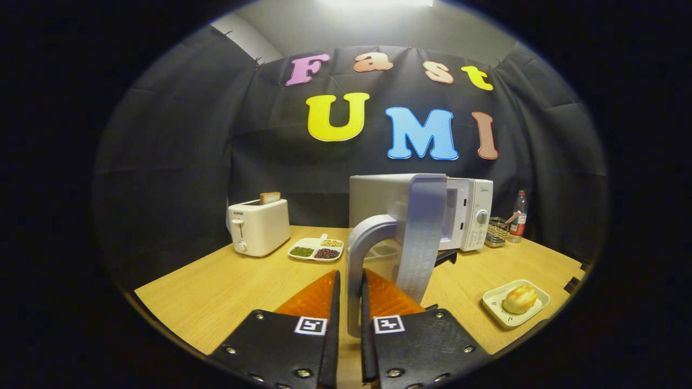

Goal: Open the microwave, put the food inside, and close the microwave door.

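Two fingers of the gripper [350, 302] press on the upright handle [354, 270] of the microwave [465, 216] door [421, 237], one on each side of the bar, so the gripper is clamped on it. The door stands swung out toward the camera, seen nearly edge-on, with its free edge just ahead of the fingers and the dark opening showing behind it. The microwave sits at the back of the table [216, 292], near the wall. The food, a bread roll [520, 299], lies on a small white plate [494, 302] close to the table's near right edge, well apart from the door, with bare wood between them. Left of the door stand a toaster [258, 227] and a divided dish of beans [317, 249]. Right of the microwave are a wire basket [497, 231] and a bottle [519, 216].
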Demonstrator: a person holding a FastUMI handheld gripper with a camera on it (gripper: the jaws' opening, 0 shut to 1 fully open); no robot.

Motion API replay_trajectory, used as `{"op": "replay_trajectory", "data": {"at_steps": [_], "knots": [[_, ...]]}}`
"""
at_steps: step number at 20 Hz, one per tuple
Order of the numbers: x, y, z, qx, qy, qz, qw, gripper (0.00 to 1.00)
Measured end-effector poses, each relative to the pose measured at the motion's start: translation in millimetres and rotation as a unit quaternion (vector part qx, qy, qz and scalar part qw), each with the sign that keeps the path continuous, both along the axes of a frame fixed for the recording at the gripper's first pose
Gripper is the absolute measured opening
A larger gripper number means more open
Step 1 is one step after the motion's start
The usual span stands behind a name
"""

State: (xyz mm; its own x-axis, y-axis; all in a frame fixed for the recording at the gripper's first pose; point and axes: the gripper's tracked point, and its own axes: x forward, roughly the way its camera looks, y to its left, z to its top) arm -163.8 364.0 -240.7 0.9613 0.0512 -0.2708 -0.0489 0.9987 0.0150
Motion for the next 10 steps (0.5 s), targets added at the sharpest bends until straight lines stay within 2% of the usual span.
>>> {"op": "replay_trajectory", "data": {"at_steps": [2,3,6,8,9,10], "knots": [[-13,3,12,0.005,-0.015,0.020,1.000,0.37],[-18,3,20,0.005,-0.026,0.030,0.999,0.39],[-30,13,30,0.009,-0.045,0.083,0.995,0.57],[-39,14,33,0.001,-0.048,0.115,0.992,0.76],[-45,12,35,-0.002,-0.049,0.129,0.990,0.76],[-49,9,37,-0.001,-0.051,0.140,0.989,0.82]]}}
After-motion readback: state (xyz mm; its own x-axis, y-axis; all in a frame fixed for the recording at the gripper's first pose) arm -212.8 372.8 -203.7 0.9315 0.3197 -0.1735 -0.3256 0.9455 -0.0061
